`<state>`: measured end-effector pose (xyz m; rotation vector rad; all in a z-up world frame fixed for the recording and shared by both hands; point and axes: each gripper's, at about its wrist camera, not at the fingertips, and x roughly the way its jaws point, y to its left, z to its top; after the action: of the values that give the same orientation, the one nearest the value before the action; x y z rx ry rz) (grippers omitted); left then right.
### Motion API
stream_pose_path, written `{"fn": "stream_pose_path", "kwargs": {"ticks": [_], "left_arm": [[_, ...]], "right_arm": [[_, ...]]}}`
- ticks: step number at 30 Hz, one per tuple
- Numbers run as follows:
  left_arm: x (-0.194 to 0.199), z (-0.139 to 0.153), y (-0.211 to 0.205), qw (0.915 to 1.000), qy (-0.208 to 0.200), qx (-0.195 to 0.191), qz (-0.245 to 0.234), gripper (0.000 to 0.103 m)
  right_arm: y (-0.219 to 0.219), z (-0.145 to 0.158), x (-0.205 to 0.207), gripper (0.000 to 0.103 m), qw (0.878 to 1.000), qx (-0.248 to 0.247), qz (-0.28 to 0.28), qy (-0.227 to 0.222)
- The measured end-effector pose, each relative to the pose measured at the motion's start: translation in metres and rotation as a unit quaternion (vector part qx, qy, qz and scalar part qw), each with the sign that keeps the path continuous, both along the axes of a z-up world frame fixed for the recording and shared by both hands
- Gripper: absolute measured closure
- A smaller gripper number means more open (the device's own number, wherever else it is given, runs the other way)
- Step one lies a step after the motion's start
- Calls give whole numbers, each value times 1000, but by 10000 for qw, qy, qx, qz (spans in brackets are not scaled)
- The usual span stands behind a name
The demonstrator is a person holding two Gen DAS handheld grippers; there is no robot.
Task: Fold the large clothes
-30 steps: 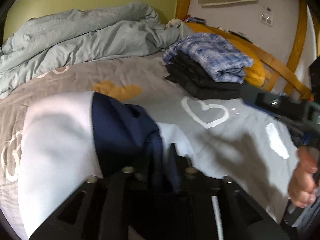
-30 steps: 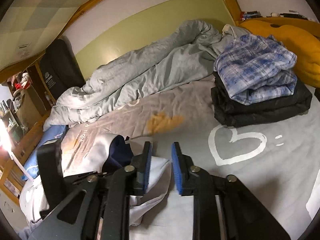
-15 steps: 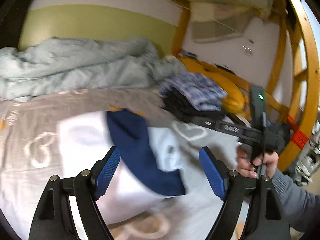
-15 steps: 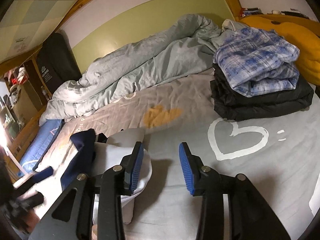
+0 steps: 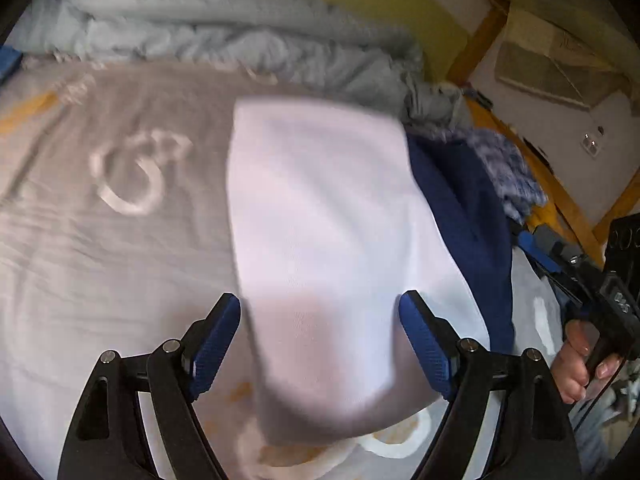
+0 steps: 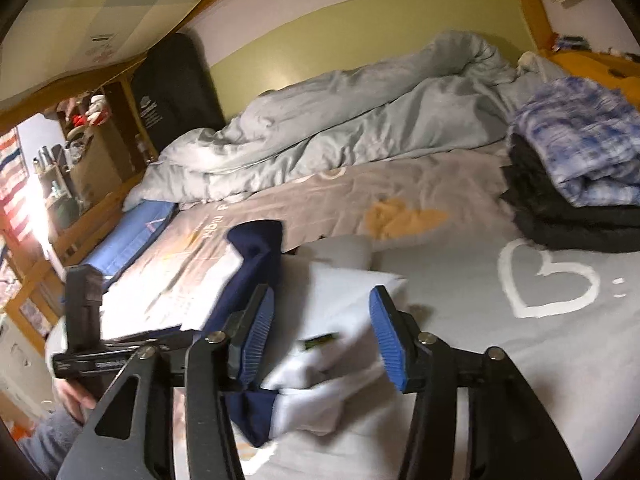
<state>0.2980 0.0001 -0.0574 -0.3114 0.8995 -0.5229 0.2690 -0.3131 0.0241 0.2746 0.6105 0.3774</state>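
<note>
a white and navy garment is seen lying folded on the grey bed sheet, near the front edge of the bed. in the left wrist view its long axis runs from near to far, and the navy part is laid along its right side.

the left gripper is held just above the near end of the garment. its jaws are wide apart, one on each side of the white cloth, and no cloth is pinched by the blue pads. so this tool is open and empty.

the right gripper is placed over the other end of the same garment. its jaws are opening at this moment; white cloth is seen between them, but it is not pressed by the pads, so nothing is held there.

the relation that matters for the coming move is judged to be this: the garment lies straight ahead of the left gripper, along the line it points, while it lies across the front of the right gripper. both are about equally near to it. a further fold would probably be made across the long axis, from the near end toward the far end.

a stack of folded clothes is kept far right on the bed, well apart from the garment, and a crumpled duvet is lying along the far side.
</note>
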Motion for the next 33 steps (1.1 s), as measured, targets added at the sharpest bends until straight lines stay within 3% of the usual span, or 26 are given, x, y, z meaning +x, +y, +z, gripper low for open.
{"fn": "stream_pose_path", "kwargs": {"ticks": [2,5,9,10,12,16,18,20,22,24,26,28,30,33], "left_arm": [[-1,-2,-9,10000,30,-24,-65,19],[-7,4,-19,9995,-160,254,-31,19],[-12,4,-23,9992,-252,317,11,19],[-12,4,-24,9991,-265,322,11,19],[-10,4,-24,9992,-260,304,31,19],[-19,19,-19,9986,-498,152,104,23],[-32,35,-14,9948,-993,-18,208,26],[-38,48,-13,9901,-1327,194,413,26],[-30,51,-16,9910,-1219,370,410,26],[-14,42,-21,9951,-732,526,417,26],[-5,29,-26,9961,-379,696,390,25],[-5,23,-21,9972,-325,493,460,24],[-8,21,-18,9972,-351,389,524,24],[-12,18,-21,9961,-430,553,535,24]], "right_arm": [[5,-4,1,41,9997,97,183,85],[15,-9,4,37,9992,-38,342,187],[26,-21,9,39,9982,-70,480,358],[29,-24,10,45,9976,-93,540,412],[35,-32,13,97,9968,-249,557,516],[27,-19,0,101,9997,-167,58,174],[22,-6,-11,101,9991,-309,-283,-47],[15,-6,-8,101,9985,-327,-423,143],[8,-26,8,101,9972,-89,-282,689],[3,-52,21,100,9911,409,-153,1258],[2,-56,21,96,9900,506,-181,1301],[4,-48,16,86,9930,235,-242,1132],[4,-45,12,62,9941,51,-380,1014],[4,-47,11,51,9934,-34,-458,1051]]}}
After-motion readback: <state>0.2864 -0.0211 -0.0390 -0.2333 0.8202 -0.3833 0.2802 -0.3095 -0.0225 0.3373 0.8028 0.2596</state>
